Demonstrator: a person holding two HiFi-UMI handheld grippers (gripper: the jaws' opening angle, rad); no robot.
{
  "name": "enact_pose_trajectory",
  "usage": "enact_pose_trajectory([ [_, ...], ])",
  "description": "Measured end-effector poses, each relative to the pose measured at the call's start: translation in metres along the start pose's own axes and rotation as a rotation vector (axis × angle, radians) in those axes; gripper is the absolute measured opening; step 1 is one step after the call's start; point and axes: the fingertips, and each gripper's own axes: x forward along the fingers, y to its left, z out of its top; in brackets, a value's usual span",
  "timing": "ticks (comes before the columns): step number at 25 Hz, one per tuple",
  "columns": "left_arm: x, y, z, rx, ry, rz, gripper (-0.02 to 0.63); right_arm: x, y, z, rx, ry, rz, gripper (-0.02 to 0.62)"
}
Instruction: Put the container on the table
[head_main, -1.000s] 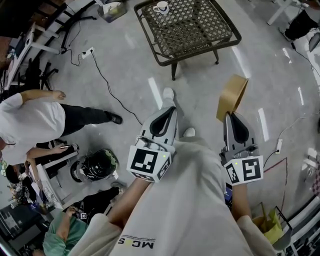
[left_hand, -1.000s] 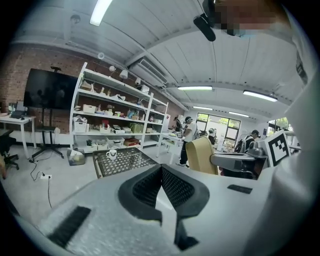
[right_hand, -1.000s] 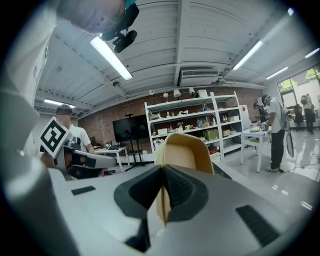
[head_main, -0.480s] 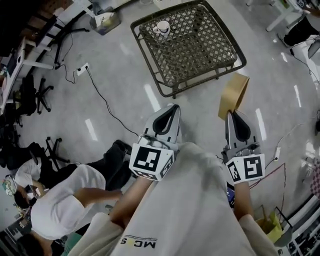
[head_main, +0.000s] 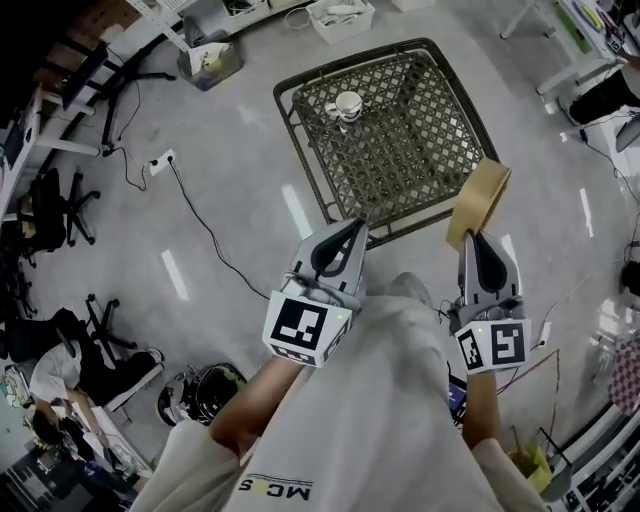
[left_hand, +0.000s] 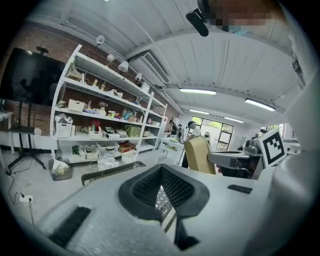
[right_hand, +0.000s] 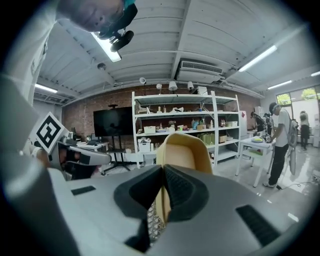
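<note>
A tan paper container (head_main: 477, 203) hangs from my right gripper (head_main: 474, 236), which is shut on its rim; it fills the middle of the right gripper view as the same container (right_hand: 182, 152). It is held in the air by the near right corner of the dark lattice table (head_main: 440, 140). My left gripper (head_main: 355, 227) is shut with nothing in it, just short of the table's near edge. From the left gripper view the container (left_hand: 200, 155) shows to the right, past my left gripper (left_hand: 161, 169).
A white cup (head_main: 347, 103) on a saucer stands on the table's far left part. A power strip and black cable (head_main: 200, 215) lie on the floor to the left. Bins (head_main: 340, 18) and shelving (left_hand: 100, 125) line the far side. A person (right_hand: 280, 140) stands at a white table on the right.
The table has come nearer, and the container now hangs by its near right corner. The person seen at the left earlier has dropped out of that spot. Both grippers keep their states.
</note>
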Motion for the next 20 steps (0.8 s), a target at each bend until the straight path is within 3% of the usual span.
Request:
enact_pose_trajectory([
  [7, 0.021, 0.026, 0.002, -0.004, 0.034, 0.012, 0.023, 0.031, -0.003, -0.003, -0.006, 0.040, 0.029, 0.029],
  [20, 0.032, 0.025, -0.010, -0.010, 0.050, 0.015, 0.023, 0.052, 0.000, -0.038, -0.052, 0.097, 0.053, 0.029],
])
